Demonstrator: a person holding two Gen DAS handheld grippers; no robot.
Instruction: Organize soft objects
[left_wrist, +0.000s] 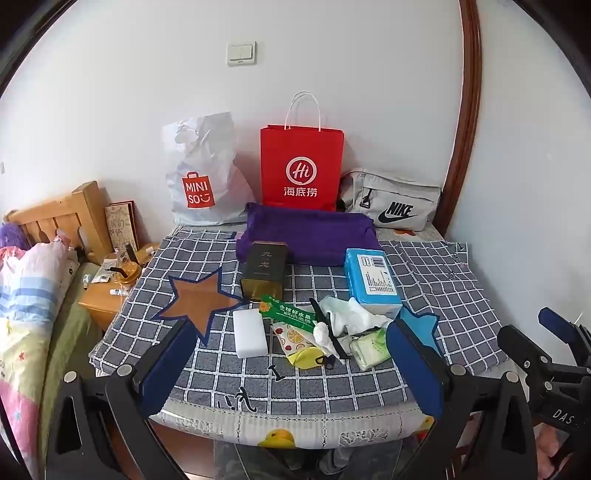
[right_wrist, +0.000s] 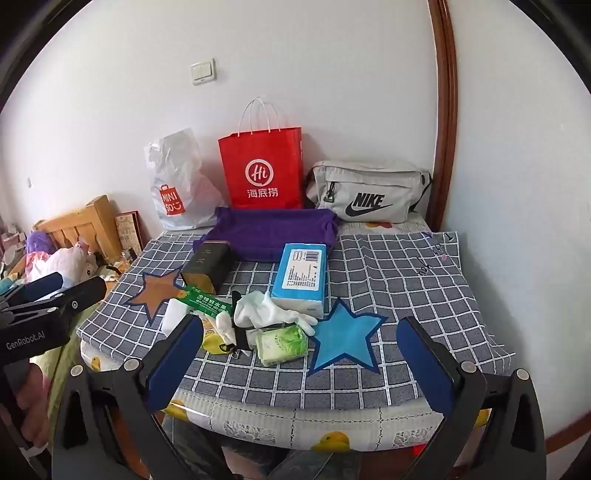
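both grippers hang wide open with nothing between their blue pads: the left gripper (left_wrist: 291, 360) above the near table edge, the right gripper (right_wrist: 301, 360) beside it. just beyond the fingers lies the white glove (right_wrist: 267, 310), crumpled, its fingers trailing right toward the blue star (right_wrist: 345, 338). the tissue pack (right_wrist: 301, 275) lies behind it, long axis running away toward the purple cloth (right_wrist: 273, 230).

Left gripper (left_wrist: 290, 349) jaws wide apart above checked cloth (left_wrist: 424, 273). White sponge block (left_wrist: 250, 333), white gloves (left_wrist: 347, 317), blue tissue pack (left_wrist: 371, 278) between fingers.
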